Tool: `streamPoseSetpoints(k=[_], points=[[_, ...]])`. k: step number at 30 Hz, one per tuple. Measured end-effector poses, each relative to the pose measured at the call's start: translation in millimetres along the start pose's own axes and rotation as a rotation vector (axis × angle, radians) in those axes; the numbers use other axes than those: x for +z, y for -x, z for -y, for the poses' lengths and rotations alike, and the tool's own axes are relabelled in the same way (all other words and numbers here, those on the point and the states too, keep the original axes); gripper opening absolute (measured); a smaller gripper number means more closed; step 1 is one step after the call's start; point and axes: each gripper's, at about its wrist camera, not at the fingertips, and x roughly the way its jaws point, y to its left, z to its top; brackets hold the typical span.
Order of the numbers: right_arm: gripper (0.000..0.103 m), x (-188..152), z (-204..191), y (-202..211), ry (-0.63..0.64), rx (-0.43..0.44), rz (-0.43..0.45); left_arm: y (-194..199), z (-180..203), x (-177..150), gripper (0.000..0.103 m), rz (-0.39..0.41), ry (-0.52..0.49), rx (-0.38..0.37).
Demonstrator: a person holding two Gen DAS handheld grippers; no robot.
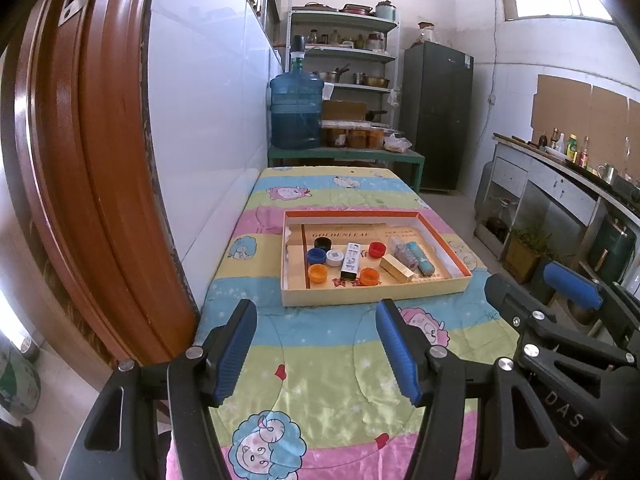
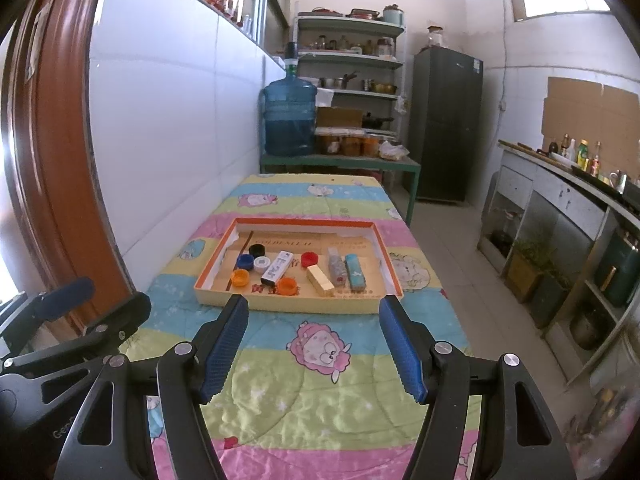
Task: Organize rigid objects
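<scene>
Shallow box (image 1: 372,292) seen on patterned quilt (image 1: 320,380), ahead of both claws, well apart. Left gripper (image 1: 318,312) and right gripper (image 2: 314,306) held side by side, tilted downward, jaws spread wide, nothing between. Inside box: 6 caps; white carton (image 1: 351,260), gold bar (image 1: 396,268), teal tube (image 1: 420,258) laid lengthwise, pointing away.
</scene>
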Motion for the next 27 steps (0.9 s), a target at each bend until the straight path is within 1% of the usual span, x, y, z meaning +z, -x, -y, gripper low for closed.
streamPoseSetpoints(k=[27], points=[[0.070, 0.2, 0.0, -0.5, 0.001, 0.000, 0.000, -3.2, -0.6, -0.3, 0.062, -0.005, 0.001, -0.001]])
